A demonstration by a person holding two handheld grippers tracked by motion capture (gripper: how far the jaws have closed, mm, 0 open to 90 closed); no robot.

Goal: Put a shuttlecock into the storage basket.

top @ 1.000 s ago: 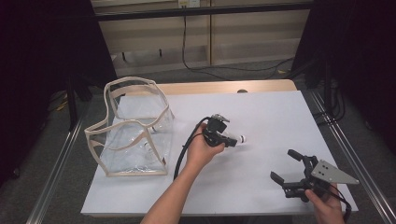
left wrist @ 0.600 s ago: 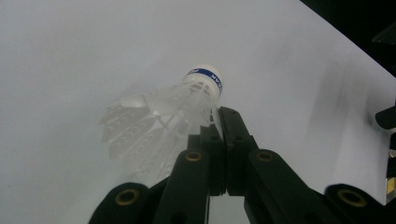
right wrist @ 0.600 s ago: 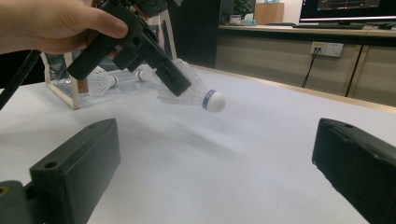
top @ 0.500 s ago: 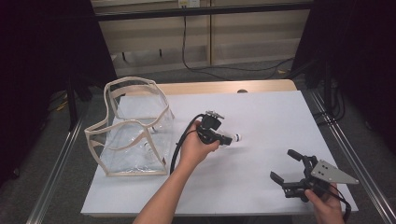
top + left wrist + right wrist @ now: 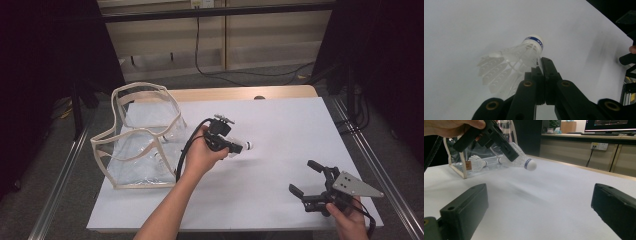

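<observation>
White desk point(image 5: 280, 125) carried a clear bag point(image 5: 142, 145) at its left edge already holding shuttlecocks, while the left gripper point(image 5: 234, 145), jaws clenched on another shuttlecock point(image 5: 524, 53), held it above mid-desk, not yet bagged; the right gripper point(image 5: 306, 181) waited released.

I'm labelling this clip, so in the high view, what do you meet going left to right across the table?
Clear bag with cream trim → left gripper, shut on the shuttlecock → shuttlecock, cork end pointing right → right gripper, jaws open with nothing between them.
</observation>
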